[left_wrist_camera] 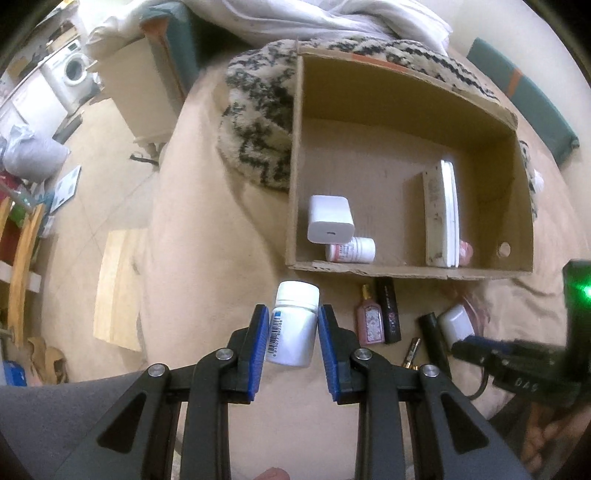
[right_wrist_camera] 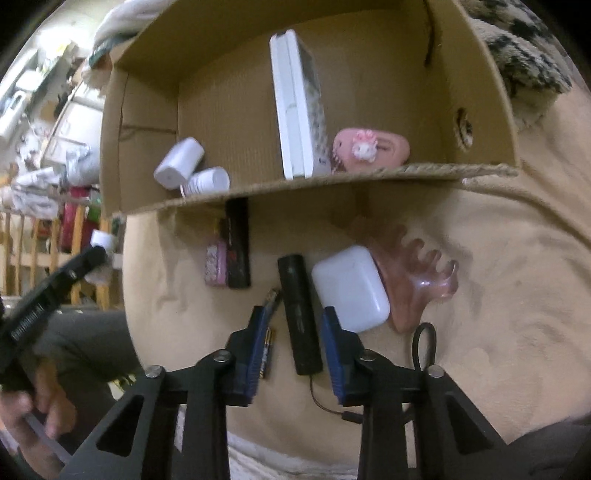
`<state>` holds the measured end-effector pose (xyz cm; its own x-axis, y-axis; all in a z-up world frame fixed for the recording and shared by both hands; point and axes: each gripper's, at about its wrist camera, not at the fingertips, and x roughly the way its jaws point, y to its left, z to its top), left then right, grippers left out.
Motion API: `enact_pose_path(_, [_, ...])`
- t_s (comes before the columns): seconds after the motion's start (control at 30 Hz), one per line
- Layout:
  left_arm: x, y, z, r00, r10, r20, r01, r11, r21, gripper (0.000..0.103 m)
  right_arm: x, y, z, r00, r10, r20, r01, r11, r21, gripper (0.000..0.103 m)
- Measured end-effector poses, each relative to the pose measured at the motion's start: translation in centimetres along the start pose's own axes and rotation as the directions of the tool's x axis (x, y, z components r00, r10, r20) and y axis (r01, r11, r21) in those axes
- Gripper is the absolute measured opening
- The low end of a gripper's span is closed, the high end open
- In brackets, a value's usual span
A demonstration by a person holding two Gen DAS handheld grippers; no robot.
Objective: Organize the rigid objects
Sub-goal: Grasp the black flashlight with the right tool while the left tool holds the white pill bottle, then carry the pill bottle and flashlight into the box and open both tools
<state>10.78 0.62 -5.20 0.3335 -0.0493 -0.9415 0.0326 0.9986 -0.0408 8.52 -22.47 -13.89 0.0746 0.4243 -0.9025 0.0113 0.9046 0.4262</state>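
Note:
A cardboard box point(left_wrist_camera: 406, 271) lies on the beige bed and holds a white charger point(left_wrist_camera: 330, 219), a small pill bottle point(left_wrist_camera: 351, 250), a white remote point(left_wrist_camera: 441, 214) and a pink hair clip point(right_wrist_camera: 371, 147). My left gripper point(left_wrist_camera: 291, 317) is open, its blue pads on either side of a white pill bottle point(left_wrist_camera: 294, 325) lying in front of the box. My right gripper point(right_wrist_camera: 293, 317) is open around a black cylinder point(right_wrist_camera: 299, 314). A white earbud case point(right_wrist_camera: 351, 288), a pink claw clip point(right_wrist_camera: 417, 277), a battery point(right_wrist_camera: 269, 332), a black lipstick tube point(right_wrist_camera: 238, 243) and a pink perfume bottle point(right_wrist_camera: 217, 264) lie beside it.
A patterned fluffy cushion point(left_wrist_camera: 258, 122) lies behind and left of the box. White bedding point(left_wrist_camera: 314, 18) is piled at the back. The bed edge drops to the floor on the left, with a wooden board point(left_wrist_camera: 118, 288) and a washing machine point(left_wrist_camera: 74, 70) beyond.

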Motion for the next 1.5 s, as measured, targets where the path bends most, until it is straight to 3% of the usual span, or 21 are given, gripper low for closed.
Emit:
enact_pose_path(0.27, [0.1, 0.5, -0.1, 0.999, -0.029, -0.016, 0.029, 0.999, -0.031, 0.025, 2.7, 0.7, -0.2, 0.995, -0.054, -0.085, 0.051, 0.998, -0.037, 0.028])
enact_pose_path(0.4, [0.3, -0.1, -0.1, 0.999, -0.028, -0.019, 0.028, 0.999, -0.016, 0.025, 4.6, 1.4, -0.3, 0.986, -0.124, -0.116, 0.114, 0.989, -0.091, 0.028])
enact_pose_path(0.8, [0.9, 0.2, -0.5, 0.999, 0.025, -0.021, -0.025, 1.000, -0.013, 0.025, 3.6, 3.0, -1.4, 0.982, -0.186, -0.034, 0.179, 0.971, -0.158, 0.021])
enact_pose_path(1.0, [0.8, 1.1, -0.6, 0.999, 0.053, -0.009, -0.053, 0.998, -0.030, 0.025, -0.2, 2.8, -2.4, 0.991, -0.130, 0.029, 0.132, 0.983, -0.124, 0.021])
enact_pose_path(1.27, [-0.2, 1.7, -0.7, 0.999, 0.051, 0.012, -0.050, 0.997, -0.057, 0.025, -5.8, 3.4, -3.0, 0.991, -0.058, 0.121, 0.079, 0.982, -0.170, 0.020])
enact_pose_path(1.5, [-2.5, 2.4, -0.5, 0.998, 0.024, 0.056, -0.017, 0.991, -0.130, 0.025, -11.8, 4.8, -2.5, 0.949, 0.064, 0.309, 0.001, 0.979, -0.203, 0.020])
